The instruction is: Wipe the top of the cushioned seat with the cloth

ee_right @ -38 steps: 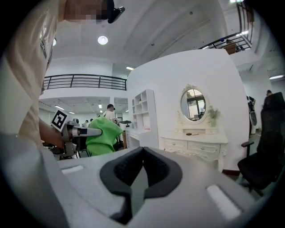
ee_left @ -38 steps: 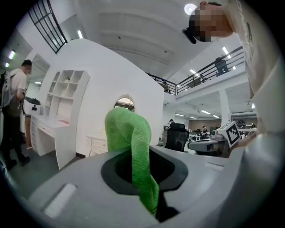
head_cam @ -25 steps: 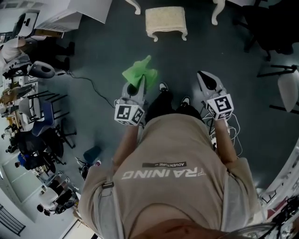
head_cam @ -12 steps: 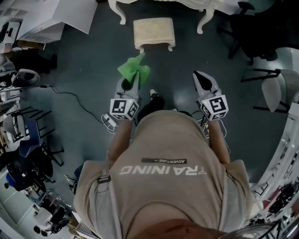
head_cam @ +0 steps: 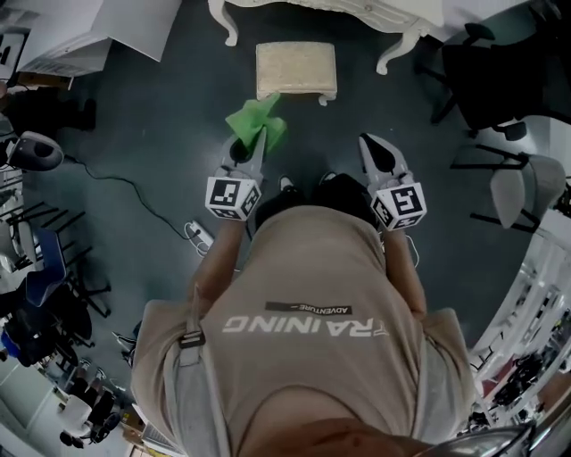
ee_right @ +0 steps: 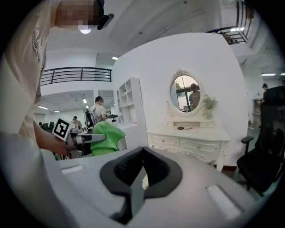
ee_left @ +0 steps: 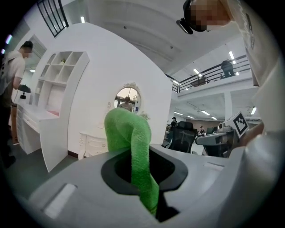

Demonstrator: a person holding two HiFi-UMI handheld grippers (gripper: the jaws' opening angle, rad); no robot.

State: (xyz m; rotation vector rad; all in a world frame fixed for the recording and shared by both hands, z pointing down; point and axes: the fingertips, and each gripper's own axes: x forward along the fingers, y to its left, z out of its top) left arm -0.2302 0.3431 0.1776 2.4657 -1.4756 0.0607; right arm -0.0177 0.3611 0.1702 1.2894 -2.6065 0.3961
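Observation:
The cushioned seat [head_cam: 296, 70] is a small cream stool with white legs, standing on the dark floor ahead of me. My left gripper [head_cam: 252, 136] is shut on a green cloth [head_cam: 257, 123], which bunches up past its tip just short of the stool's near left corner. In the left gripper view the cloth [ee_left: 132, 147] rises out of the closed jaws. My right gripper [head_cam: 374, 149] is held level to the right, shut with nothing between its jaws. The right gripper view shows the cloth [ee_right: 106, 138] off to the left; the stool is hidden there.
A white dressing table [head_cam: 339, 11] stands just behind the stool; its oval mirror [ee_right: 185, 93] shows in the right gripper view. Black office chairs [head_cam: 500, 89] stand at the right. A cable [head_cam: 134, 183] runs across the floor at the left, near white shelving [head_cam: 89, 36].
I have stepped forward: the stool and dressing table are nearer. The left gripper with the cloth now reaches almost to the stool's near edge. Both grippers keep their grip state.

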